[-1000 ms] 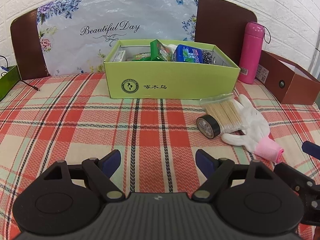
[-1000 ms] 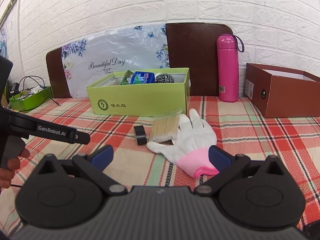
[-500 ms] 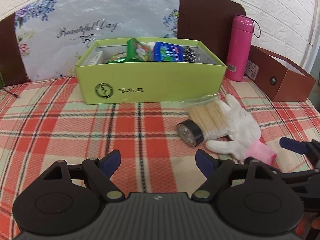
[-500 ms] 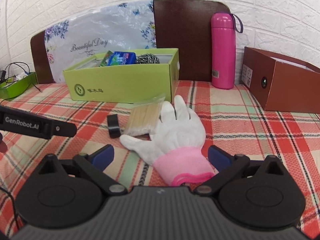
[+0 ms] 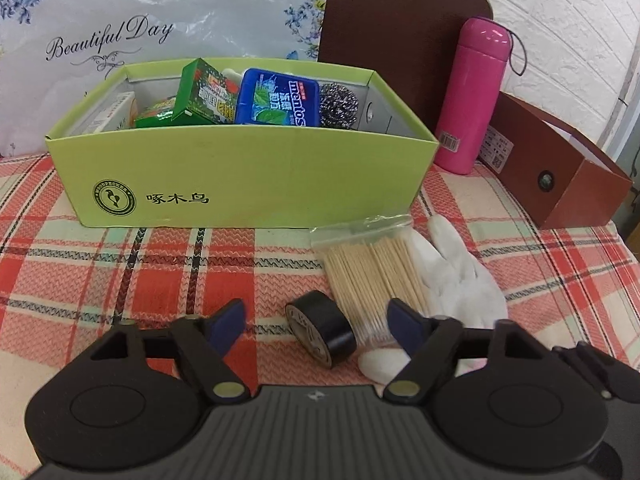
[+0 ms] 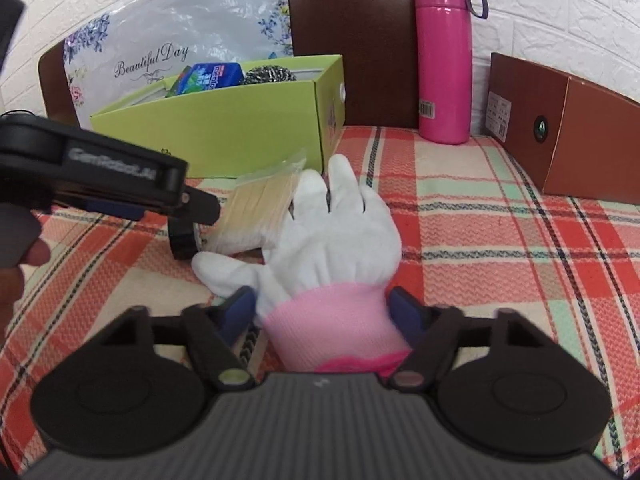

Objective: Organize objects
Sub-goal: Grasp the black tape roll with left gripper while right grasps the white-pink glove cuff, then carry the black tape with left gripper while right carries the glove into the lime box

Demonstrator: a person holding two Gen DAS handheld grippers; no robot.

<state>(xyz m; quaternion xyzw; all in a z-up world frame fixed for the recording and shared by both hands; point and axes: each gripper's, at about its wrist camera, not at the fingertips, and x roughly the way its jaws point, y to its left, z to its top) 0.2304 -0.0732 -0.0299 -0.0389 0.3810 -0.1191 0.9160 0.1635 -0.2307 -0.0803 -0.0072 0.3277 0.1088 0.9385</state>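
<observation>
Moved: both grippers have come in closer over the last second; the tape, the swabs and the glove now lie right at their fingertips, where before they sat well ahead.
Left gripper (image 5: 316, 316): fingers spread wide, holding nothing; the tape sits between them, nearer the right finger, touching neither as far as I can see.
Right gripper (image 6: 322, 306): fingers spread, one either side of the glove's pink cuff; whether they touch the cuff I cannot tell.
Tape (image 5: 320, 334): black roll lying on its side on the cloth, just beside the swab bag.
Swabs (image 5: 370, 276): clear bag of cotton swabs lying flat, its far end near the green box, its right edge overlapping the glove.
Glove (image 6: 336, 236): white with a pink cuff, flat on the cloth, fingers pointing toward the back edge.
Green box (image 5: 248, 176): open, toward the back edge of the table; it holds a Mentos pack (image 5: 276, 98), a steel scourer (image 5: 338, 106) and green cartons (image 5: 202, 94).
Bottle (image 5: 472, 96): pink, upright, right of the green box against the back.
Brown box (image 5: 560, 176): open, at the right edge.
Cloth (image 5: 120, 280): red plaid, covering the table.
</observation>
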